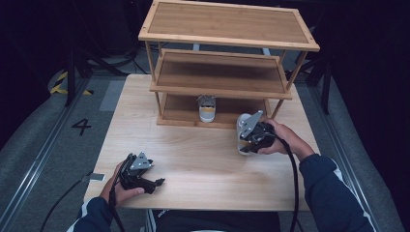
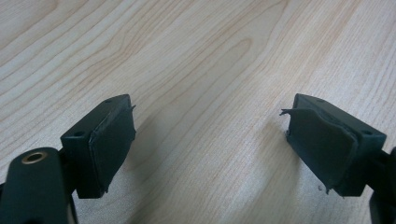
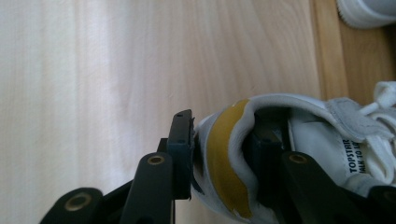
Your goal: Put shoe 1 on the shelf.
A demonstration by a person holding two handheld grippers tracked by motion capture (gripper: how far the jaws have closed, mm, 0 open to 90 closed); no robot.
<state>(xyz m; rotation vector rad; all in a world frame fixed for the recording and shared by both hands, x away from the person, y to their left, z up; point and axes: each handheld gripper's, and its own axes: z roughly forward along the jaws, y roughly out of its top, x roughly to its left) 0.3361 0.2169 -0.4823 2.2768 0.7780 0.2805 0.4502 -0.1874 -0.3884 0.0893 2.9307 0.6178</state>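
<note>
— Pale wood ran across the whole surface [image 1: 203,159], and a three-tier wooden rack [image 1: 227,63] stood at the upper centre of the high view, with dark floor around it. What sat on the rack?

— One white sneaker with a mustard heel [image 1: 207,108] stood on the lowest shelf, near the middle of the frame, heel toward the camera. The two upper shelves looked bare.

— And its partner?

— The second sneaker [image 3: 261,154] was at the right of centre, just in front of the rack's right leg, in the right gripper [image 1: 252,137]. In the right gripper view the jaws were clenched on its heel collar, one jaw outside the mustard stripe and one inside the shoe.

— Was it lifted or resting?

— That could not be told from these views.

— The other hand?

— The left gripper [image 2: 210,144] lay low at the lower left of the high view, jaws spread wide with nothing between them, bare wood beneath.

— How far along, then?

— Seemingly half done: one shoe shelved, the second gripped but not yet on the rack.
</note>
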